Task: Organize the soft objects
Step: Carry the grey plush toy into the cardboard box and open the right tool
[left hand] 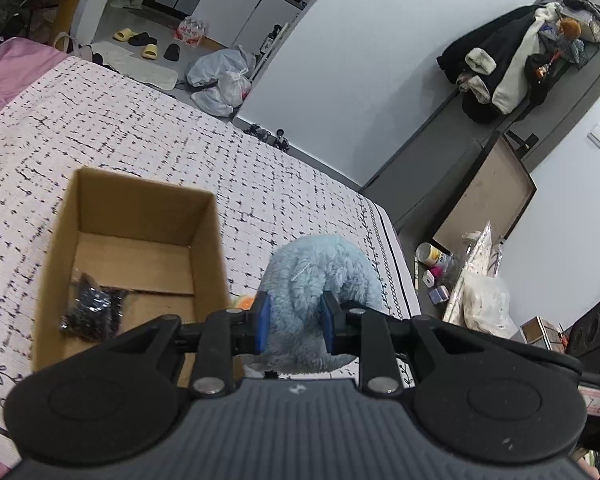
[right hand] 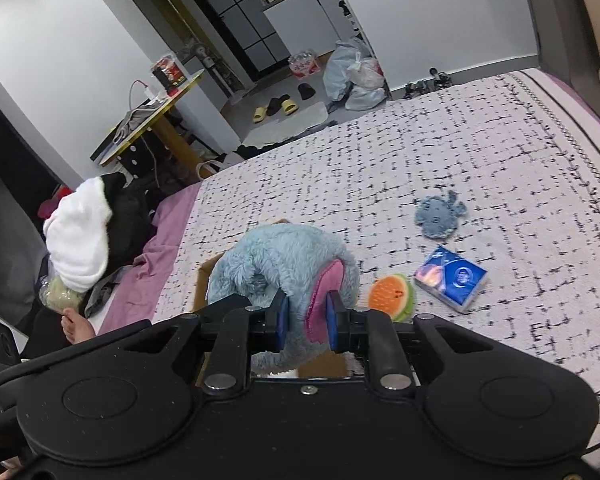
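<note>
Because it is too bulky and floppy for one claw, the blue plush toy [left hand: 320, 280] hangs between two, each pinching a different fold of fur. In the left wrist view the left gripper [left hand: 294, 322] is clamped on a thick roll of the toy's body, with the cardboard box [left hand: 208, 240] at ten o'clock from the toy; the toy appears to hang just beside the box's near corner, not yet over the opening. A small black bundle [left hand: 92, 308] already lies on the box floor. In the right wrist view the right gripper [right hand: 306, 322] squeezes the toy's pink-lined ear [right hand: 326, 284], fingers pointing away across the bed [right hand: 420, 152]. Both tools tilt downward from above. Waiting on the bedspread are a watermelon-slice toy [right hand: 392, 292] at three o'clock from the plush, a blue tissue pack [right hand: 452, 278] beyond it, and a small blue crab-like plush [right hand: 438, 216] at two o'clock.
</note>
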`<state>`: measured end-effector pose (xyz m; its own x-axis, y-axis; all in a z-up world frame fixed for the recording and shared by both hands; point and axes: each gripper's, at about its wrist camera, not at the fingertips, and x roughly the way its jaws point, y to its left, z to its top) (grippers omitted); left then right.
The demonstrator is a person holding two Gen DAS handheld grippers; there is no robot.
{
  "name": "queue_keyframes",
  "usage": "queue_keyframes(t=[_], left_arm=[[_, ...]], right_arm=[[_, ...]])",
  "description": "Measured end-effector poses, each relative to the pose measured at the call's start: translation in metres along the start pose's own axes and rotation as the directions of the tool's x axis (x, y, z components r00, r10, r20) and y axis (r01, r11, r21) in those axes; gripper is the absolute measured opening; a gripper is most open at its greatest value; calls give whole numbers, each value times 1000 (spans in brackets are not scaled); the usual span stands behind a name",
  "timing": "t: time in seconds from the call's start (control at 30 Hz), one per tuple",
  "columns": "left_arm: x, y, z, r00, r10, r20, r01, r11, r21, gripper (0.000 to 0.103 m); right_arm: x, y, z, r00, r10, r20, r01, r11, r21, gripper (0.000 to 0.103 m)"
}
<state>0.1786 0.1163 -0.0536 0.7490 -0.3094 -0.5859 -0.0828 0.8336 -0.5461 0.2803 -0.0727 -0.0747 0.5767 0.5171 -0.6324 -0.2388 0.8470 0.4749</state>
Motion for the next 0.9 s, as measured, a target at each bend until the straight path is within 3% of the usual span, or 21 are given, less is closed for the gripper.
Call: queue_keyframes(t=[0.6,0.9], left_arm=[[-9,55,17,996,81,28,-78,992,-95,25],[7,78,15,997,82,7,-79,983,-168,25]], right_arm=[[48,43,-7,997,51,-56,-52,998,-24,19],[72,46,-10,995,12,-100,-13,1000,-7,21]])
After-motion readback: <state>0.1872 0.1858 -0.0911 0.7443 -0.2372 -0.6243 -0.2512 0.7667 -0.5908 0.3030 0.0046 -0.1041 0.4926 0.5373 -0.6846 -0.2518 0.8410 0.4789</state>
